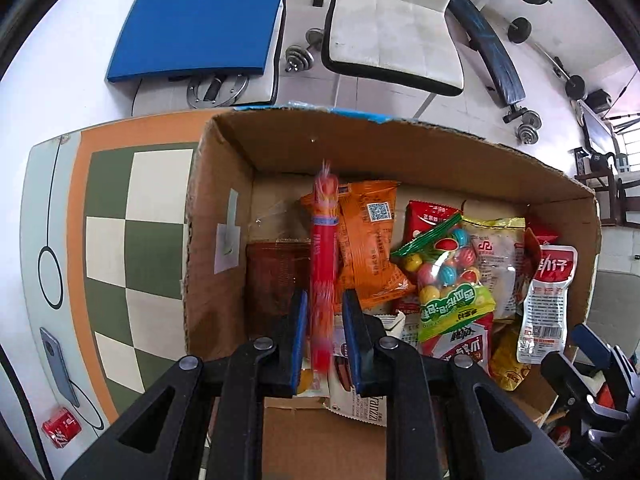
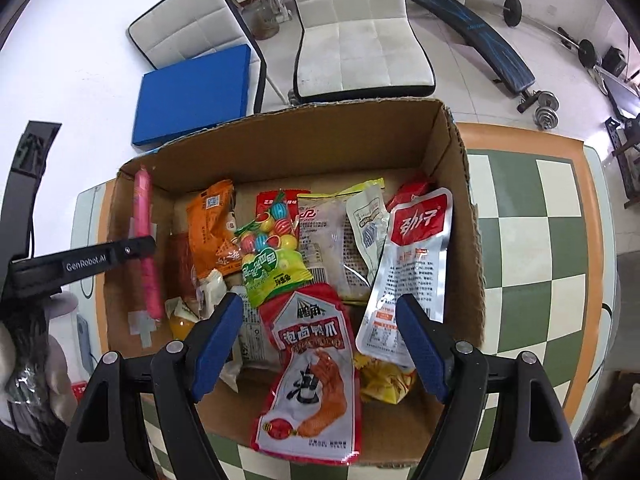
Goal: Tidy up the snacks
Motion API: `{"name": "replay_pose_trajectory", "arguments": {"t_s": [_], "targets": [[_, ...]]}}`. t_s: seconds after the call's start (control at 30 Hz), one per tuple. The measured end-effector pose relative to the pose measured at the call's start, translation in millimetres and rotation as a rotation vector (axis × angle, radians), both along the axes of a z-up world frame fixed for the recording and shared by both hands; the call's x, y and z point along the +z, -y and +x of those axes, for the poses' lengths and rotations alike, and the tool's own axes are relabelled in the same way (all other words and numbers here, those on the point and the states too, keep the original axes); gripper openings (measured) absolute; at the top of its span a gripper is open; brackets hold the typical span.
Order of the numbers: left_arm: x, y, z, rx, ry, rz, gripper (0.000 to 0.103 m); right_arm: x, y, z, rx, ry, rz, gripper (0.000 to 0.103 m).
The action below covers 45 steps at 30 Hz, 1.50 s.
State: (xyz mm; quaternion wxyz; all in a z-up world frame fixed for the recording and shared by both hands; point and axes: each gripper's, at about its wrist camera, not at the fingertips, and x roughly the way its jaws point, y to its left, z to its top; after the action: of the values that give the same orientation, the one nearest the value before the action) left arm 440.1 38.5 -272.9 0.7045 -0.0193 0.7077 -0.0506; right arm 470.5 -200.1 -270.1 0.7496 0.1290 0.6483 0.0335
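Left gripper [image 1: 325,312] hangs over the box [image 1: 224,184], jaws beside the sausage [image 1: 323,256]; contact unclear. Right gripper [image 2: 320,344] open, empty.

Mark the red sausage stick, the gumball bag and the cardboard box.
red sausage stick [image 1: 323,264]: left wrist view, middle of the wrapper, ahead of the pads.
gumball bag [image 2: 267,252]: right wrist view, clear window over the gumballs.
cardboard box [image 2: 304,148]: right wrist view, inner far wall.

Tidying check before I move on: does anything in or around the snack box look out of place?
The red chicken-feet pouch droops over the cardboard box's near wall, half outside. A red can lies on its side on the table.
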Motion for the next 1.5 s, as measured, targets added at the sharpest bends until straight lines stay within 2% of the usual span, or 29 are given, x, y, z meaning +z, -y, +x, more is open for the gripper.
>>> {"name": "replay_pose_trajectory", "arguments": {"t_s": [0.13,0.17,0.2,0.23,0.27,0.6,0.8,1.07,1.23,1.5], "targets": [[3.7,-2.3,-4.4,0.012,-0.004,-0.016,0.038,-1.3,-0.6,0.0,-0.002,0.007,-0.009,0.086],[5.9,-1.5,-6.6,0.009,-0.001,-0.014,0.054,-0.7,-0.1,-0.9,-0.005,0.01,-0.015,0.086],[9.7,-0.2,-9.7,-0.001,0.015,-0.016,0.075,0.2,0.4,-2.5,-0.008,0.012,-0.021,0.088],[14.3,1.8,-14.4,-0.013,0.04,0.001,0.083,1.1,1.1,-4.6,-0.01,0.014,-0.025,0.089],[19.5,4.0,-20.8,-0.024,0.069,0.023,0.086,2.2,1.7,-7.3,-0.011,0.017,-0.024,0.089],[48.8,17.5,-82.5,-0.066,0.166,-0.002,0.088,15.0,8.5,-52.1,-0.033,0.06,-0.05,0.092],[81.4,19.7,-110.6,-0.064,0.237,-0.004,0.088,34.9,6.4,-76.2,-0.019,0.098,-0.072,0.092],[153.7,14.8,-165.4,-0.042,0.397,-0.026,0.088,97.4,5.1,-120.7,-0.002,0.224,-0.088,0.093],[195.2,14.1,-207.8,-0.049,0.502,-0.005,0.088,139.6,9.0,-161.8,-0.006,0.3,-0.088,0.093],[240.0,13.3,-270.7,-0.052,0.603,0.003,0.088,199.9,12.7,-230.3,-0.019,0.399,-0.089,0.093]]}}
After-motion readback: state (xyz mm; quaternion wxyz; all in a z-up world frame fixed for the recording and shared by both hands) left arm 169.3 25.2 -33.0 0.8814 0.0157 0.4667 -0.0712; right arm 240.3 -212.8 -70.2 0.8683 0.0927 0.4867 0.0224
